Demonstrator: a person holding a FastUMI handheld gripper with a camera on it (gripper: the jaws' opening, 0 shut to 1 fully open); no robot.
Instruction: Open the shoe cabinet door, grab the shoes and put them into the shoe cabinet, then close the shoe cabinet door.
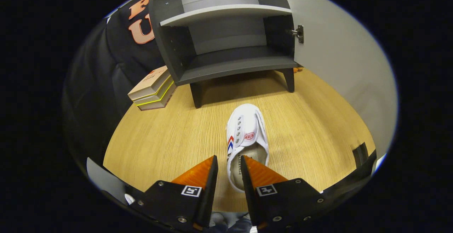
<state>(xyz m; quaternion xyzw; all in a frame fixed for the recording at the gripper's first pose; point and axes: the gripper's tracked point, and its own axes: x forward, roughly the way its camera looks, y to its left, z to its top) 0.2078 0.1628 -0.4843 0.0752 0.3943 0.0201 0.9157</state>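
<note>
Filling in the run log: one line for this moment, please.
door open | cabinet shelves bare | gripper straddling shoe side wall, grip unclear

Gripper (228,164): two wedge-shaped fingers (198,172) with ribbed faces, tapering forward. Each sits on an angular black mount carrying one square black-and-white marker tag and several silver screw heads. The jaws stand slightly parted.

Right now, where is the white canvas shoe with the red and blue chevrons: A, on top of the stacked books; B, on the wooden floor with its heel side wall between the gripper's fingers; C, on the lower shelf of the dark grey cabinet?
B: the white canvas shoe lies on the wooden floor before the open dark grey cabinet, its side wall between the gripper fingers.
</note>
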